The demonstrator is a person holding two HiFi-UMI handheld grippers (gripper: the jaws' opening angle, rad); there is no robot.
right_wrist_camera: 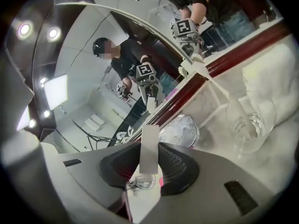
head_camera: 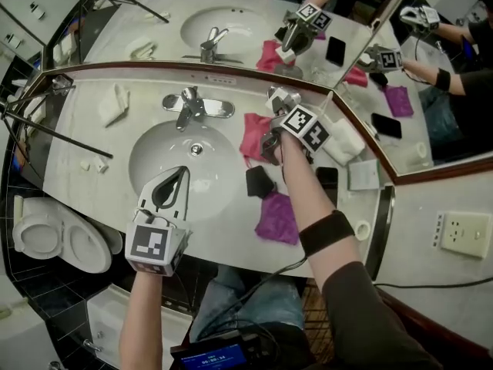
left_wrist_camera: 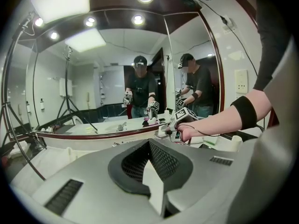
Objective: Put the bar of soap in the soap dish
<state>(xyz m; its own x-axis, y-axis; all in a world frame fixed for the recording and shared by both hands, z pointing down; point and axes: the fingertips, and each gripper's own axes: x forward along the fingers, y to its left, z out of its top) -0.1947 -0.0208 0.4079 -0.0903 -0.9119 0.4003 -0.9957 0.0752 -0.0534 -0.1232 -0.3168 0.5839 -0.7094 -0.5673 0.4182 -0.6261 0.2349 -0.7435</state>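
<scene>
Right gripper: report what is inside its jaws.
The right gripper is shut on a pale flat bar of soap. The jaws cover the bar's lower end. Just beyond sits a round glass dish, its near edge hidden by them.

We see a white sink basin (head_camera: 154,160) set in a pale counter (head_camera: 92,141), with a chrome faucet (head_camera: 189,106) just behind it. To the basin's right lie a pink cloth (head_camera: 253,133), a small black object (head_camera: 259,182) and, nearer us, a purple cloth (head_camera: 279,218). Behind the basin and to its left rests a folded white cloth (head_camera: 115,102). A toilet (head_camera: 54,237) stands to the basin's left, lower than the counter. A mirror (head_camera: 231,14) rises behind the basin, and a wall outlet (head_camera: 465,233) sits far to its right.
</scene>
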